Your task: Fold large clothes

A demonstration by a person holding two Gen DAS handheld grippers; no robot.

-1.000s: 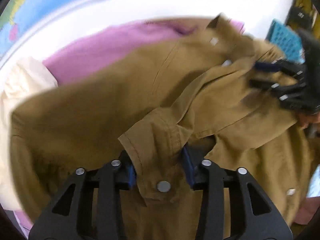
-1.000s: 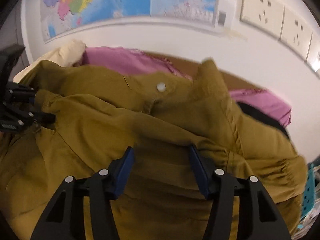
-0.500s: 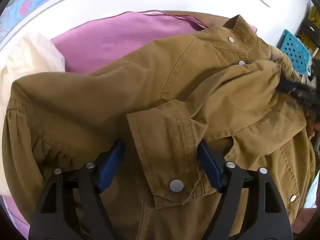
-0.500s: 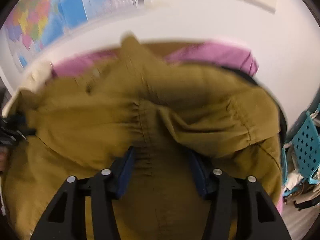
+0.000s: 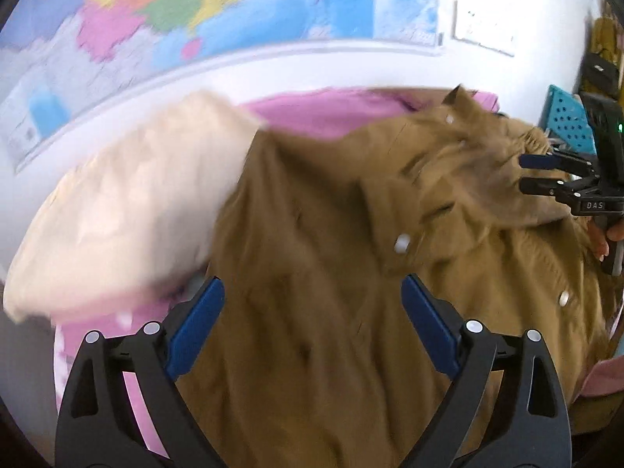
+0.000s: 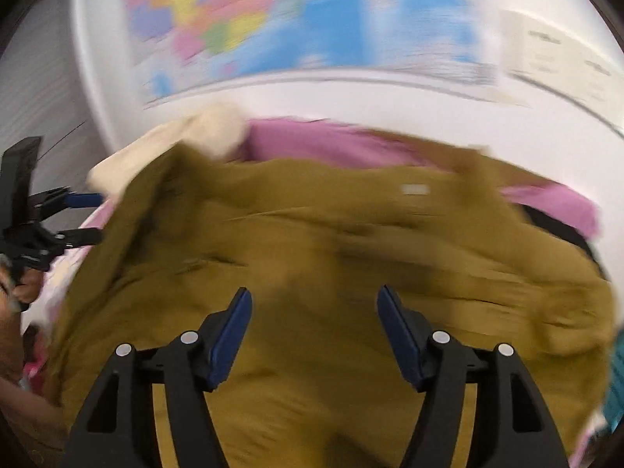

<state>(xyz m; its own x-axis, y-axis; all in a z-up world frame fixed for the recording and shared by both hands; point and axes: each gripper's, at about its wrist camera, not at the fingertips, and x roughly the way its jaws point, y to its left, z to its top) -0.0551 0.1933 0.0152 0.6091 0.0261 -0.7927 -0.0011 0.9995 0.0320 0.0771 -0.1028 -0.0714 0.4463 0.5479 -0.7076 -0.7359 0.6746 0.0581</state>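
Observation:
A large olive-brown snap-button jacket (image 5: 319,273) lies rumpled across the surface and fills most of the right wrist view (image 6: 331,257). My left gripper (image 5: 312,304) is open and empty above the jacket's left part. My right gripper (image 6: 314,319) is open and empty above the jacket's middle. The right gripper also shows at the right edge of the left wrist view (image 5: 546,173), over the jacket's collar area. The left gripper shows at the left edge of the right wrist view (image 6: 82,216). Both views are motion-blurred.
A pink garment (image 5: 312,113) and a cream garment (image 5: 128,210) lie under and behind the jacket. A wall map (image 5: 175,11) hangs on the white wall behind. A teal perforated basket (image 5: 565,121) stands at the right. A dark item (image 6: 557,226) lies at the jacket's right.
My left gripper let go of the jacket's snap flap and opened wide, then pulled back and swung left. My right gripper stayed open and tilted upward; the jacket now lies flatter.

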